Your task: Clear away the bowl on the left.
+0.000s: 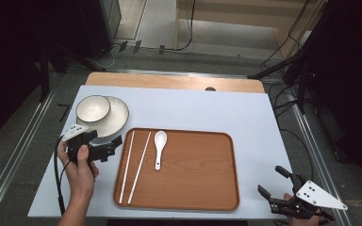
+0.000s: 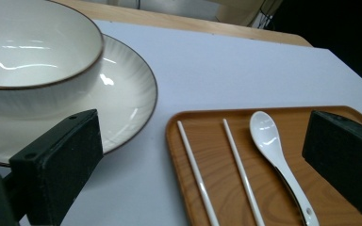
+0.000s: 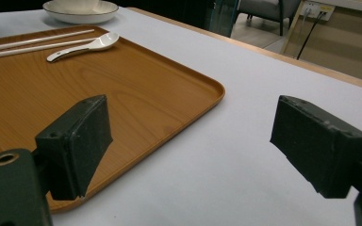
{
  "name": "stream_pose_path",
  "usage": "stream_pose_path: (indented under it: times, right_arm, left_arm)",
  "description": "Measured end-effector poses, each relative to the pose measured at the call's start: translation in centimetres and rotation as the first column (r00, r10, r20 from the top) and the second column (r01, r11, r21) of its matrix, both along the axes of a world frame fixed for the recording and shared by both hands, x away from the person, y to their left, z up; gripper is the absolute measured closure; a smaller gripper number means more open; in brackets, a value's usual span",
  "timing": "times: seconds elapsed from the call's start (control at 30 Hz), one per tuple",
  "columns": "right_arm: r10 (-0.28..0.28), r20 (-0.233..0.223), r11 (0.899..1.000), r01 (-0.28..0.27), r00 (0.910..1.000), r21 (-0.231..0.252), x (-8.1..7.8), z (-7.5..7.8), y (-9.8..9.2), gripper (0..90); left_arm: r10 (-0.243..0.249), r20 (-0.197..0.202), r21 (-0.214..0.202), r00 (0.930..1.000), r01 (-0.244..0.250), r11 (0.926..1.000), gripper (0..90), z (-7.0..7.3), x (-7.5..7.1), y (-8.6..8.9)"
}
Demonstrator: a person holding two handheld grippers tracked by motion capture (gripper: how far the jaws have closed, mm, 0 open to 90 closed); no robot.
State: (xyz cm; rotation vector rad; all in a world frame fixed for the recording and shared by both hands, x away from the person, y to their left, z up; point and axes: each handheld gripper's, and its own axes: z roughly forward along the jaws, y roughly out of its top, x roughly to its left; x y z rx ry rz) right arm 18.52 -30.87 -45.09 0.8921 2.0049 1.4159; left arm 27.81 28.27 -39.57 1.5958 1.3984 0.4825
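Observation:
A wooden tray (image 1: 193,174) lies in the middle of the white table top. On its left part lie two white chopsticks (image 1: 133,165) side by side and a white spoon (image 1: 159,147). A white bowl (image 1: 92,108) sits on a white plate (image 1: 118,115) at the table's back left. My left gripper (image 1: 104,143) hovers just in front of the plate, left of the tray, open with nothing between its jaws. My right gripper (image 1: 274,181) stands open and empty near the table's front right corner, to the right of the tray (image 3: 122,80).
The table's wooden back edge (image 1: 174,81) runs behind the white sheet. Cables (image 1: 283,94) and dark stands crowd the floor at the right and back. Bare white table (image 1: 245,113) stretches behind and right of the tray.

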Motion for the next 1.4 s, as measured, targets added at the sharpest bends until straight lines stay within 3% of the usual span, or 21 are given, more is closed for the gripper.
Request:
stream_pose_path:
  times: [0.4, 0.5, 0.67, 0.8, 1.0, 1.07, 1.3, 1.4]
  right_arm:
    - [-0.001, 0.014, 1.000, 0.001, 0.9999, 0.004, -0.1, 0.1, 0.0, 13.1]
    - [0.000, 0.019, 1.000, 0.000, 0.9998, 0.006, 0.0, 0.1, 0.1, 13.1]
    - [0.001, 0.017, 1.000, -0.001, 0.9999, 0.005, 0.0, 0.1, 0.1, 13.1]
    - [0.000, 0.013, 1.000, 0.000, 0.9999, 0.005, 0.0, 0.1, 0.0, 13.1]
    - [-0.001, 0.013, 1.000, 0.001, 0.9999, 0.002, 0.1, 0.0, -0.1, 13.1]
    - [-0.001, 0.011, 1.000, 0.001, 0.9999, 0.002, 0.0, -0.1, -0.1, 13.1]
    - [-0.004, 0.009, 1.000, 0.004, 1.0000, 0.001, 0.0, -0.1, -0.2, 13.1]
    - [-0.008, 0.005, 1.000, 0.008, 1.0000, 0.004, 0.0, -0.1, -0.2, 13.1]
  left_arm:
    - [0.086, -0.015, 0.018, 0.9962, -0.086, 0.9962, 0.0, 0.6, 2.2, 3.7]
    - [0.097, -0.004, -0.009, 0.9953, -0.097, 0.9953, 0.0, 0.8, 2.8, 4.6]
    - [0.138, -0.043, 0.010, 0.9894, -0.138, 0.9904, 0.0, 0.5, 4.1, 5.6]
    - [0.175, -0.076, -0.017, 0.9815, -0.177, 0.9840, 5.2, 0.1, 5.2, 6.6]
    - [0.227, -0.135, 0.010, 0.9645, -0.228, 0.9736, 15.6, -0.3, 6.7, 7.5]
    - [0.230, -0.149, 0.000, 0.9619, -0.232, 0.9727, 20.8, -0.3, 7.0, 7.8]
    - [0.282, -0.221, 0.003, 0.9337, -0.288, 0.9576, 35.6, -0.5, 8.5, 8.8]
    - [0.303, -0.242, -0.018, 0.9219, -0.316, 0.9486, 40.2, -0.7, 8.9, 9.0]
